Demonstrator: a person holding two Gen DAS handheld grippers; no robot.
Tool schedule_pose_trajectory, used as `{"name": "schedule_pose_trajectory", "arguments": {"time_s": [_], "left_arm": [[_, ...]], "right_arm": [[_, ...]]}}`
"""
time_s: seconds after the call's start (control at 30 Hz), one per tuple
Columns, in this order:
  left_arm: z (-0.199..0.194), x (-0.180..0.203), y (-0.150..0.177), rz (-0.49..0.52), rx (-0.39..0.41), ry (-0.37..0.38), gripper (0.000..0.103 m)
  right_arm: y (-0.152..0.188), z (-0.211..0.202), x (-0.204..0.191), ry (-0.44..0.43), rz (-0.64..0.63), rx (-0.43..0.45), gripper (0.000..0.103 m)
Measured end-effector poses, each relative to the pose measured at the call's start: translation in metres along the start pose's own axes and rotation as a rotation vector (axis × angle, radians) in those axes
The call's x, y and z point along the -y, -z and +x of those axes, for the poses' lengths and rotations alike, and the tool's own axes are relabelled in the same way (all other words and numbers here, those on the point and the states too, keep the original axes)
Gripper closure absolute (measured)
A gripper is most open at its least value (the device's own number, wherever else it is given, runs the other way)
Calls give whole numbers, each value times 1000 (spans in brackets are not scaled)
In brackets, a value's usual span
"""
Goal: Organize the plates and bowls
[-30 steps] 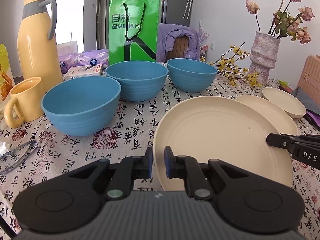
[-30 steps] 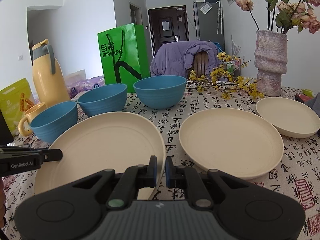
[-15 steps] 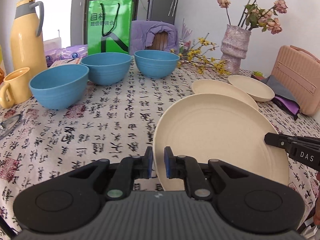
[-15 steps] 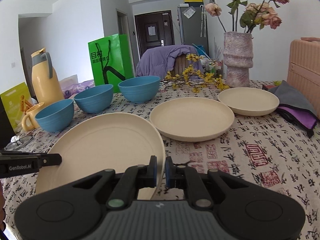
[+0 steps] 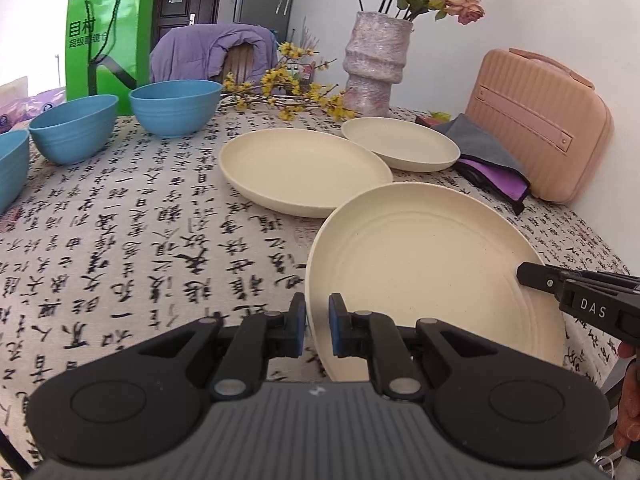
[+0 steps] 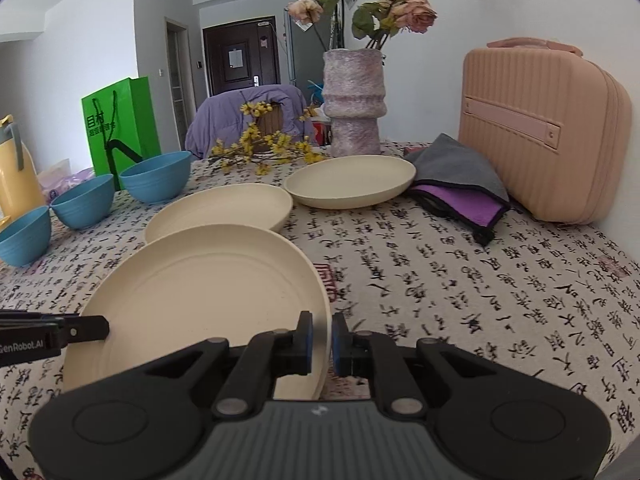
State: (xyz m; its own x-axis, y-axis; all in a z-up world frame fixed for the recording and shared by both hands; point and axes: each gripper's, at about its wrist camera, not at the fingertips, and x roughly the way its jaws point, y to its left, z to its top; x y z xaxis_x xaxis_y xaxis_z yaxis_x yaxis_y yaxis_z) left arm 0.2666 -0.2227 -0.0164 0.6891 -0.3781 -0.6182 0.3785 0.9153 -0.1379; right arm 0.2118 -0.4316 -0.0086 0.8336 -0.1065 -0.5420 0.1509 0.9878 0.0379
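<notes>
A large cream plate (image 5: 432,264) (image 6: 200,296) hangs just over the tablecloth, gripped on opposite rims. My left gripper (image 5: 317,326) is shut on its left rim. My right gripper (image 6: 321,344) is shut on its right rim. Each gripper shows at the plate's far side in the other's view: right gripper (image 5: 524,274), left gripper (image 6: 102,328). Beyond it lie a second cream plate (image 5: 304,168) (image 6: 224,208) and a third cream plate (image 5: 400,144) (image 6: 352,180). Three blue bowls (image 5: 176,106) (image 6: 156,176) stand in a row at the left.
At the back stand a textured vase (image 5: 376,64) (image 6: 354,100) with dried roses, yellow flower sprigs (image 5: 288,96) and a green paper bag (image 5: 106,40). A pink case (image 6: 540,128) and folded grey and purple cloths (image 6: 460,184) lie right. A yellow jug (image 6: 16,176) stands far left.
Both grippers have carried the held plate to the right across the table. The bowls and jug have slid left in view, and the two lying plates, case and cloths are now closer.
</notes>
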Motion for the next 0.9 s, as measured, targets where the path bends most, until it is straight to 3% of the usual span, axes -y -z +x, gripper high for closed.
{"name": "schedule_pose_trajectory", "arguments": {"time_s": [0.3, 0.67, 0.73, 0.83, 0.9], "left_arm": [[25, 45, 2, -37, -21, 42, 90], [34, 61, 8, -39, -16, 4, 88], [34, 63, 7, -38, -12, 5, 82], [34, 67, 7, -31, -13, 33, 60], [31, 69, 9, -23, 4, 28, 39]], "right_arm": [[-5, 13, 55, 58, -14, -41, 92], [-2, 28, 70, 52, -14, -68, 91], [-1, 29, 70, 48, -15, -67, 89], [-1, 28, 69, 42, -20, -62, 84], [-1, 26, 69, 34, -19, -50, 54]]}}
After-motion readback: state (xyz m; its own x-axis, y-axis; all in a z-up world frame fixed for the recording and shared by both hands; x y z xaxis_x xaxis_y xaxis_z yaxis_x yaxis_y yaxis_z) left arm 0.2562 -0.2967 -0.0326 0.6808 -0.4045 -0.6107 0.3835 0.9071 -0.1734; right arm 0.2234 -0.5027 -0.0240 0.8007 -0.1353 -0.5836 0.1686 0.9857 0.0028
